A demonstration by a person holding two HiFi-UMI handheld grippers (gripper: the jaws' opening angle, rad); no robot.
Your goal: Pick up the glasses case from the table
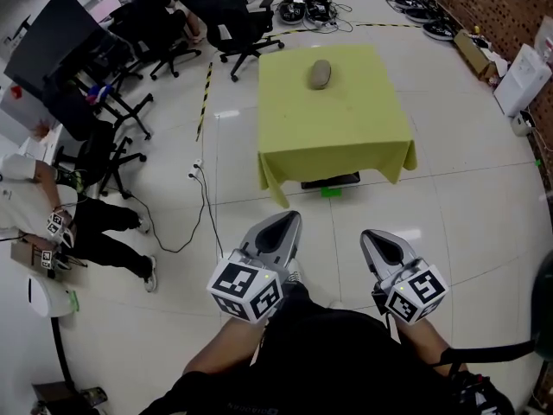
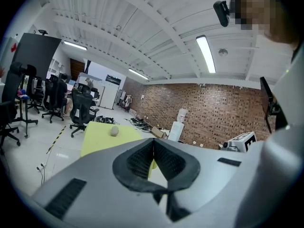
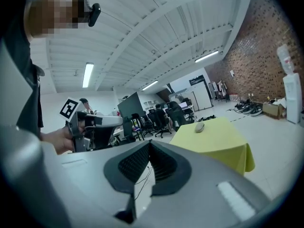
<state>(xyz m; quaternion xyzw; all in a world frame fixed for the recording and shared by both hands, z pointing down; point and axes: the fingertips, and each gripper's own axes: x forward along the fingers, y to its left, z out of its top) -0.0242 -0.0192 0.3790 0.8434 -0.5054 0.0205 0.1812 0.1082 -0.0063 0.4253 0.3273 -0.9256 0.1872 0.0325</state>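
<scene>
A grey oval glasses case (image 1: 320, 73) lies on the far half of a small table draped in a yellow-green cloth (image 1: 333, 124). Both grippers hover over the floor, well short of the table's near edge. My left gripper (image 1: 291, 218) is shut and empty, pointing toward the table. To its right, my right gripper (image 1: 372, 237) also has its jaws together with nothing in them. In the left gripper view the case (image 2: 114, 131) shows small and far off beyond the shut left gripper (image 2: 153, 142). The right gripper view has the case (image 3: 199, 127) to the right of the shut right gripper (image 3: 149, 144).
Tiled floor lies between me and the table. Black office chairs (image 1: 233, 24) stand at the back left. A seated person (image 1: 52, 219) holding another marked gripper is at the left. A cable (image 1: 203, 214) trails over the floor. A white appliance (image 1: 521, 80) stands by the brick wall.
</scene>
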